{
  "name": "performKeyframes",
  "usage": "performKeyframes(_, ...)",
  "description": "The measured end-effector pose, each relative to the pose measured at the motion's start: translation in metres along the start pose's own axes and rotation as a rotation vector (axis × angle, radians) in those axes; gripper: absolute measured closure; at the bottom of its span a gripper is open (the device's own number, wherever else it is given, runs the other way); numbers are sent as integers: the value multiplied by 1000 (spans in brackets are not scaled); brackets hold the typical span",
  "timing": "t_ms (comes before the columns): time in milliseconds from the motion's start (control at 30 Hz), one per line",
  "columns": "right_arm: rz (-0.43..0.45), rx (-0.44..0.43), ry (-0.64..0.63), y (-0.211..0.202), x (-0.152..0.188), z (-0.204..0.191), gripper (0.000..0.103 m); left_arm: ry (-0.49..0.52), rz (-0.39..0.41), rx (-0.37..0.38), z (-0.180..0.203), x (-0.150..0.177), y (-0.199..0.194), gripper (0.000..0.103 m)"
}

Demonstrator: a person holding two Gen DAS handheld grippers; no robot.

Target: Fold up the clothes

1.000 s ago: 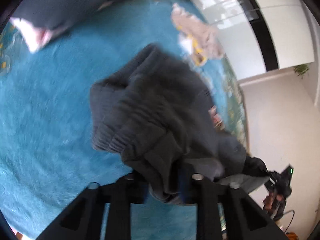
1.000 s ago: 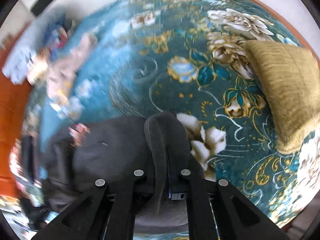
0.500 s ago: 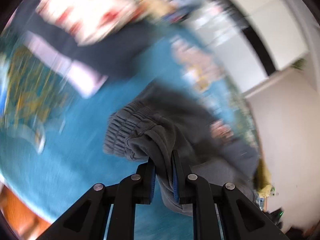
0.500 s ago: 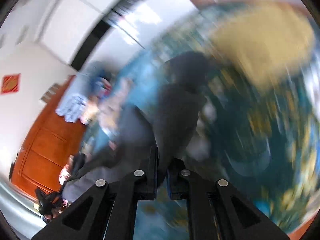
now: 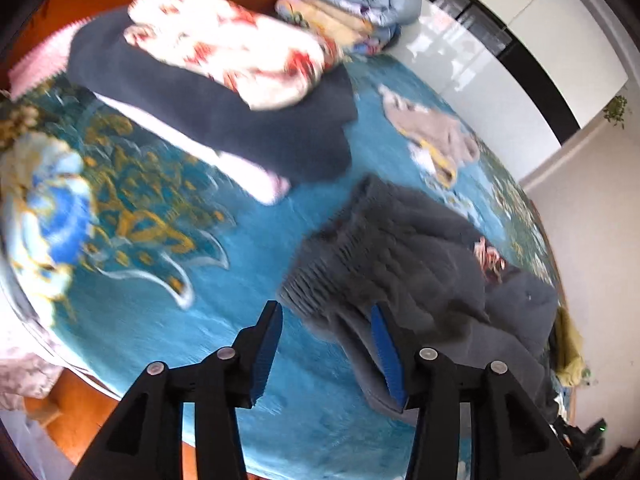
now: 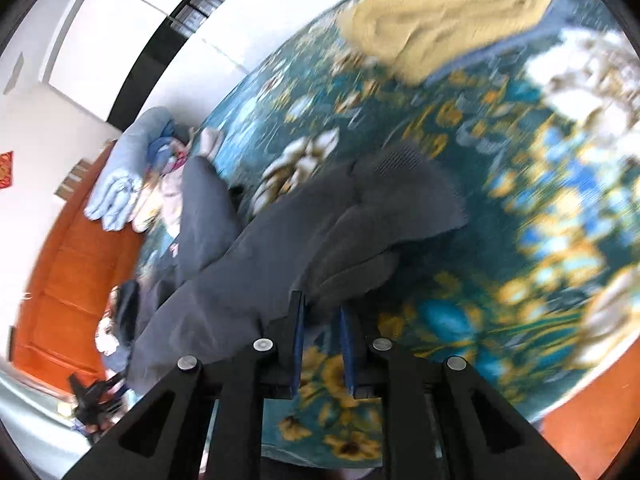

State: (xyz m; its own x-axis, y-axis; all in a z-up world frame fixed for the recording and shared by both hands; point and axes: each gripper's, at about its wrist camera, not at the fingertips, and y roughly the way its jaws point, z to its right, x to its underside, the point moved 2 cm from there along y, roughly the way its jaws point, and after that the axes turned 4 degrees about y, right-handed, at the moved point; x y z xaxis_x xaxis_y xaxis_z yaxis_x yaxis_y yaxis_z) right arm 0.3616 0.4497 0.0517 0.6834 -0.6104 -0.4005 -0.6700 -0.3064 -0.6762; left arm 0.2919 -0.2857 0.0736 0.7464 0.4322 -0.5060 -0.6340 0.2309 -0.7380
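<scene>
Bright daylight, motion blur, fisheye-warped dark edges.

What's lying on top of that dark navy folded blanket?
A white quilt with red flowers lies on the dark navy blanket, covering its middle. Whatever lies beneath the quilt is hidden.

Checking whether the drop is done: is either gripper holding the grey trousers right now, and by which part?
Neither. The left gripper and right gripper have just opened their jaws; the grey trousers lie loose on the blue blanket.

Our left gripper (image 5: 326,332) and right gripper (image 6: 322,322) share one build: black angular fingers, blue ribbed pads, silver round screws along each finger.
</scene>
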Motion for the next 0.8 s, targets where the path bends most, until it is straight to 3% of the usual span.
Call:
performKeyframes(100, 111, 89, -61, -18, -19, -9, 86, 45, 49, 27, 10, -17, -7, 43)
performKeyframes(167, 160, 104, -104, -23, -30, -27, 79, 76, 60, 88, 27, -27, 2, 41)
performKeyframes(300, 17, -74, -185, 37, -41, -90, 48, 122, 3, 205, 74, -38, 46, 41)
performKeyframes(367, -59, -85, -198, 79, -36, -117, 47, 103, -22, 213, 83, -43, 71, 41)
performKeyframes(500, -125, -43, -160, 147, -40, -131, 47, 34, -76, 169, 74, -47, 109, 41)
performKeyframes(667, -187, -30, -126, 188, -43, -133, 47, 93, -79, 137, 75, -35, 114, 41)
performKeyframes(733, -188, -32, -53, 190, -45, -130, 48, 100, -77, 136, 75, -33, 115, 41)
performKeyframes(767, -189, -41, -7, 189, -47, -129, 57, 98, -76, 141, 75, -33, 115, 41)
performKeyframes(800, -185, -65, 24, 186, -51, -132, 77, 96, -76, 145, 74, -32, 115, 41)
